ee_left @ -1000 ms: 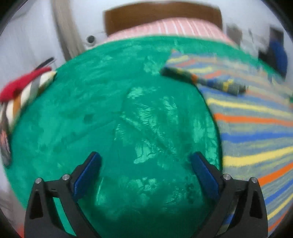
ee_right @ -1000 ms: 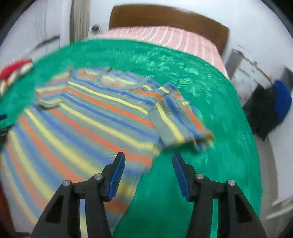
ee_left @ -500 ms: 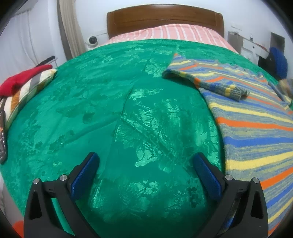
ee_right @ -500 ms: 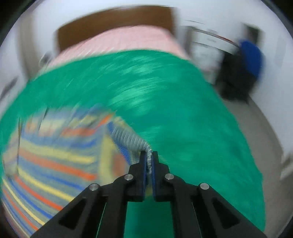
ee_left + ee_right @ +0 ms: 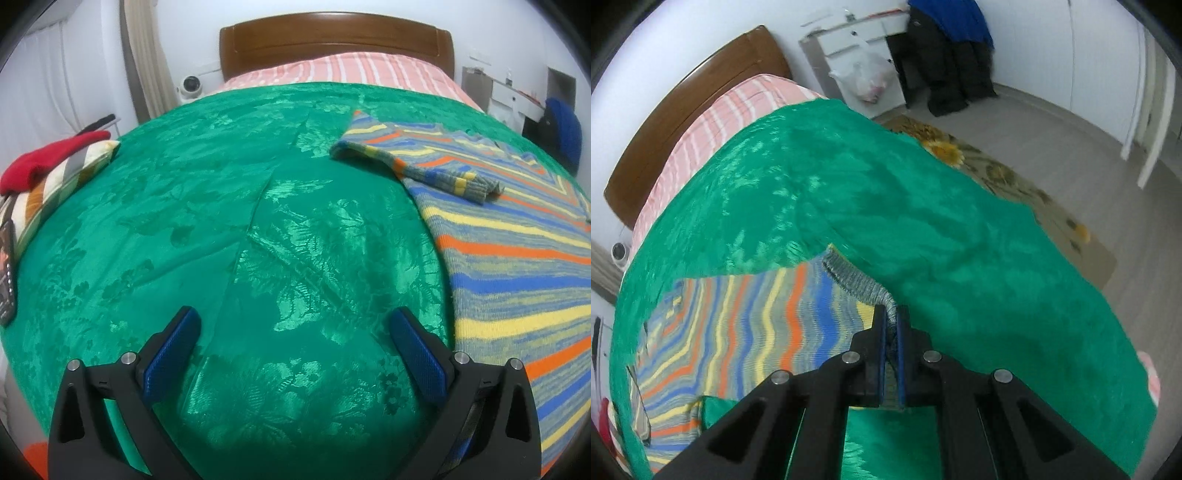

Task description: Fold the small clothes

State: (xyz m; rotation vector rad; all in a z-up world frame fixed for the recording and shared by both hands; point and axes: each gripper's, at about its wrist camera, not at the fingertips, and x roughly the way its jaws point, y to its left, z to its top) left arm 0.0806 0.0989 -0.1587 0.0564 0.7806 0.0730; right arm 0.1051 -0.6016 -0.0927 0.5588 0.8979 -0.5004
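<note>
Stripy sweater (image 5: pixel 517 258) lies on the green bed cover (image 5: pixel 221 221). Your right hand-held gripper (image 5: pixel 891 332) pinches its cuff (image 5: pixel 857 280); left hand-held gripper (image 5: pixel 295 354) gapes, holding nothing. Pull hard and the cuff could slip.

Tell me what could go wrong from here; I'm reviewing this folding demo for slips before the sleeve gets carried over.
1. The right hand-held gripper pinches only the ribbed cuff of the striped sweater, so the knit may slip out or stretch when pulled.
2. The left hand-held gripper is open over the green bedspread, touching nothing; with nothing pinning the sweater, it may drag and bunch instead of folding.
</note>
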